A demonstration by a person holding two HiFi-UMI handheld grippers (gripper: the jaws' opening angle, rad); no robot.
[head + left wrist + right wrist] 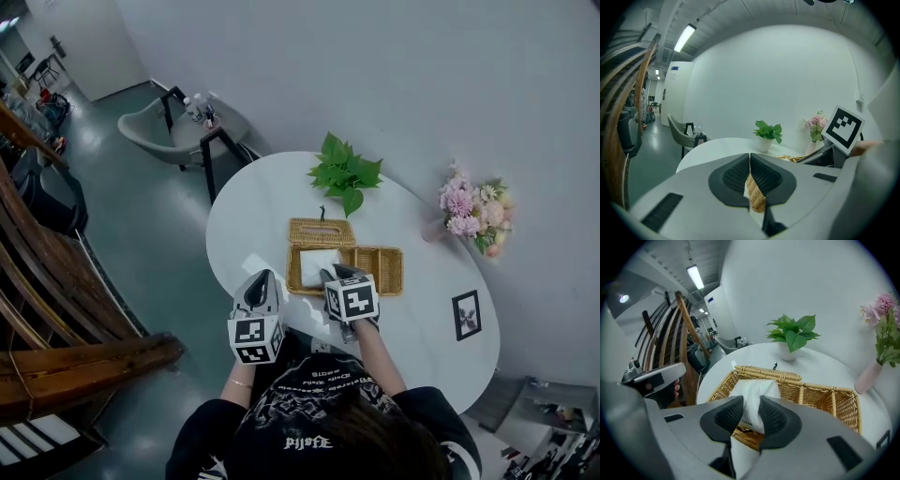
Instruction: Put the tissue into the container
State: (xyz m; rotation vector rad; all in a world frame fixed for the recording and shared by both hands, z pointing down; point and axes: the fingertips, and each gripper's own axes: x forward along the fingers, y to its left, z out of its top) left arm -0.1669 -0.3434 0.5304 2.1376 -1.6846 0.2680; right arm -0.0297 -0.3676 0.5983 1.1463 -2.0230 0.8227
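Observation:
A wicker container with two compartments stands on the round white table, its lid lying open behind it. A white tissue pack sits in the left compartment. My right gripper reaches over the container's near rim, and in the right gripper view its pads press the tissue pack from both sides above the wicker container. My left gripper hovers just left of the container with its jaws together. Only a sliver of wicker shows through the slit under its pads.
A potted green plant stands behind the lid, and a vase of pink flowers at the table's right end. A small framed picture lies at the near right. A grey chair and a wooden railing are on the left.

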